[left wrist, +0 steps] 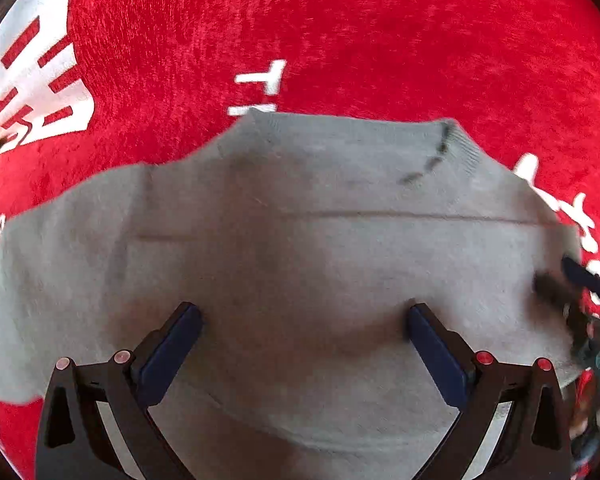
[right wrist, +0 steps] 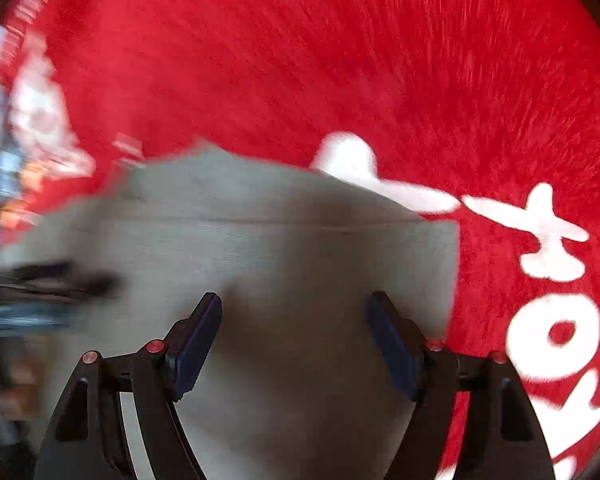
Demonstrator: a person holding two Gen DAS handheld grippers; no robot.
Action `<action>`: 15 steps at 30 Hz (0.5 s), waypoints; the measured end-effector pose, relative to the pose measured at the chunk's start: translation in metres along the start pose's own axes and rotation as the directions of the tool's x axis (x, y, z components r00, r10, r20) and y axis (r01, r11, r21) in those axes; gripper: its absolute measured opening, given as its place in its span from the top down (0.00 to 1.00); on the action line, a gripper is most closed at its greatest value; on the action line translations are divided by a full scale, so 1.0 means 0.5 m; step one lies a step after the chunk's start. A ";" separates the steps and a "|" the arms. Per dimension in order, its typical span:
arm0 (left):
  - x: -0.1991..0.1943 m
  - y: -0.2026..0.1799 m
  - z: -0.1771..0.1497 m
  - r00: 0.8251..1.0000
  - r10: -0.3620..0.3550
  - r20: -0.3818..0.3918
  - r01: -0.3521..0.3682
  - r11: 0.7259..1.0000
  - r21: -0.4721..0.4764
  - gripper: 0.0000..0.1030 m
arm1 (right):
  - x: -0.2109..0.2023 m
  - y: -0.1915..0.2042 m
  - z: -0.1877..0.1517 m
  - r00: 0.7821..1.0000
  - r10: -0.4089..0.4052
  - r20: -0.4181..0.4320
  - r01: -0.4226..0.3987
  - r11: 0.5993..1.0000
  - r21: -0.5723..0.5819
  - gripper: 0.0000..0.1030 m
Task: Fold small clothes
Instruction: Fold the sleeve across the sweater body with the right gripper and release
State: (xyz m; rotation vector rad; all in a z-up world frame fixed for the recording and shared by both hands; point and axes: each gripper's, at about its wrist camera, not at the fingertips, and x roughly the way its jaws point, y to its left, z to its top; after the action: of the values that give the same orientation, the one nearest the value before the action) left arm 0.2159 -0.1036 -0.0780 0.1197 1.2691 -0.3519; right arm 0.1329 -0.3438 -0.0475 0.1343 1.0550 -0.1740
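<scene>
Two pairs of fingers hang over one small grey garment point(left wrist: 300, 240), and neither has hold of it. The left gripper point(left wrist: 304, 344) stands wide open, its blue pads point(left wrist: 172, 352) spread above the middle of the cloth with nothing between them. The right gripper point(right wrist: 296, 340) is likewise parted well wide and empty, poised over the garment's right portion, close to its straight side edge point(right wrist: 454, 272).

The garment looks like a knitted top lying flat on a red plush cloth point(left wrist: 340, 20) printed with white lettering. A ribbed neckline point(left wrist: 456, 144) lies at the far side, and a horizontal crease or seam point(left wrist: 380, 216) crosses the body. It should be light, soft and limp: it will sag and drag when lifted, and a single layer may be hard to pinch without also catching the pile underneath. The best holds are likely the corners and side edges, taken from the side so one finger slides beneath the hem.

The left sleeve area point(left wrist: 60, 240) spreads toward the frame edge; the right side ends cleanly. Red cloth lies open beyond the neckline and to the right, giving room to sweep. The other tool shows blurred at each view's margin point(left wrist: 580, 300), so the two are near enough to mind.
</scene>
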 end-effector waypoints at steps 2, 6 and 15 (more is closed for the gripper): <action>-0.008 0.011 0.020 0.998 0.061 0.004 -0.061 0.998 -0.024 0.00 | 0.005 -0.001 0.021 0.999 -0.029 -0.038 0.030 0.999 0.027 0.24; -0.048 0.022 0.000 0.998 0.041 0.057 -0.039 0.999 -0.037 0.00 | -0.063 0.076 0.000 0.999 -0.016 0.031 0.019 0.996 -0.083 0.21; -0.113 0.046 -0.133 0.990 0.088 0.107 -0.089 0.996 0.007 0.00 | -0.157 0.138 -0.164 0.996 -0.088 0.032 0.088 0.996 0.011 0.19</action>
State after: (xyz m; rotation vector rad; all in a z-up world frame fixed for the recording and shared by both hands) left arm 0.1483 -0.0526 -0.0469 0.1646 1.1523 -0.2854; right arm 0.0395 -0.2544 -0.0172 0.0939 1.0289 -0.2602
